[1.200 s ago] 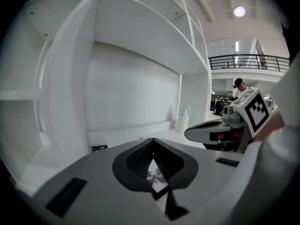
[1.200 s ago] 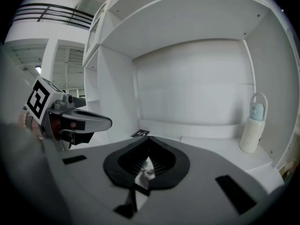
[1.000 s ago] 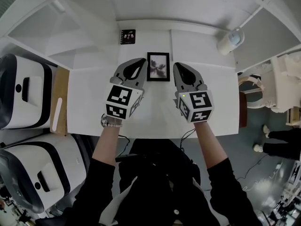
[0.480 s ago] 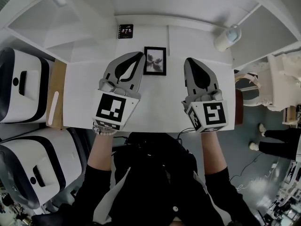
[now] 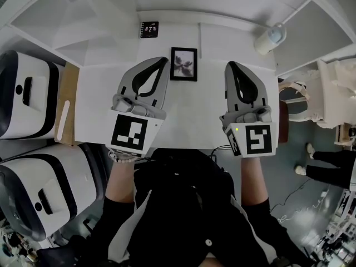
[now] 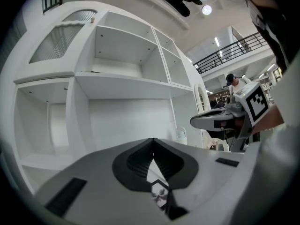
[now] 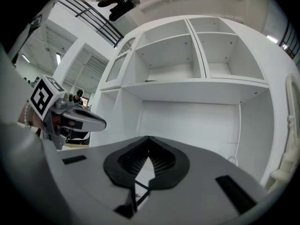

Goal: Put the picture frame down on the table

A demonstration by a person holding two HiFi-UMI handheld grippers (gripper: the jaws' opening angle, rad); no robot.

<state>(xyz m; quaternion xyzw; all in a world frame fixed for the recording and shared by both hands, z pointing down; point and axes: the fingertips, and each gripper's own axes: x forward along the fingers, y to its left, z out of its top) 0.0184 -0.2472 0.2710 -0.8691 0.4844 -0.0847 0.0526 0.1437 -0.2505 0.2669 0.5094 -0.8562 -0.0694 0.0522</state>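
The frame lying flat on the bench, my left gripper just beside it, my right gripper farther off, both with jaws together, holding nothing

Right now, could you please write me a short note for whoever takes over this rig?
Left gripper: jaws together, holding nothing, held over the table left of the frame.
Right gripper: jaws together, holding nothing, held over the table right of the frame.
Picture frame: lies face up on the white table, toward its far edge, with neither gripper touching it.
Done: the frame is down on the table.
Left: nothing for this task, as far as the views show.
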